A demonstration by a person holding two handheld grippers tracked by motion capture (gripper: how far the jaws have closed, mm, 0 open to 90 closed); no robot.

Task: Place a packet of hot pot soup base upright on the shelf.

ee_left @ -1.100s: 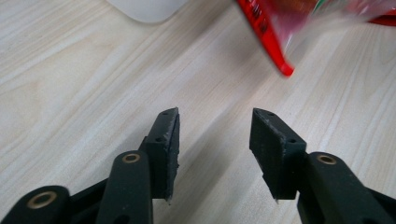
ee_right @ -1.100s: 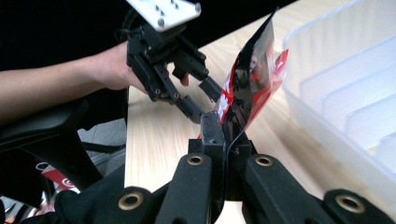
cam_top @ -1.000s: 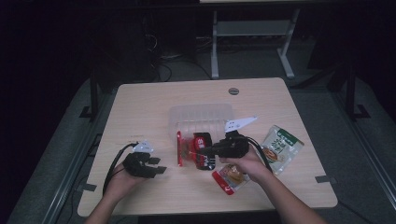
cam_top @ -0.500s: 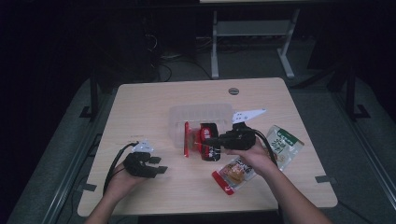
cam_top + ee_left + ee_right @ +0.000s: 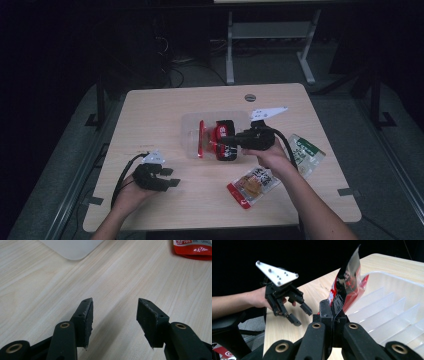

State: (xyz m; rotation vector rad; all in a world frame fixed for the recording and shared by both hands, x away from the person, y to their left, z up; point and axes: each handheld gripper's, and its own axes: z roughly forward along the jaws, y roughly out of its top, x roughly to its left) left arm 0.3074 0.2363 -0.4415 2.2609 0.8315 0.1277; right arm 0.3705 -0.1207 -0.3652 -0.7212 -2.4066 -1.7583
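Right gripper (image 5: 226,140) clamped on glossy red-and-black foil packet (image 5: 345,282), over clear ribbed plastic tray (image 5: 192,131). Beside tray: orange snack pouch (image 5: 252,184), green-white bag (image 5: 305,152). Left gripper (image 5: 113,315) agape above pale wooden surface (image 5: 150,120).

High view: above your side, looking forward and down on whole table (image 5: 150,107), far off. Left gripper view: low, close to tabletop, looking along own jaws; tray (image 5: 72,247) corner at top. Right gripper view: close, faces across table toward your left gripper (image 5: 287,300). All three views share tray (image 5: 392,307).
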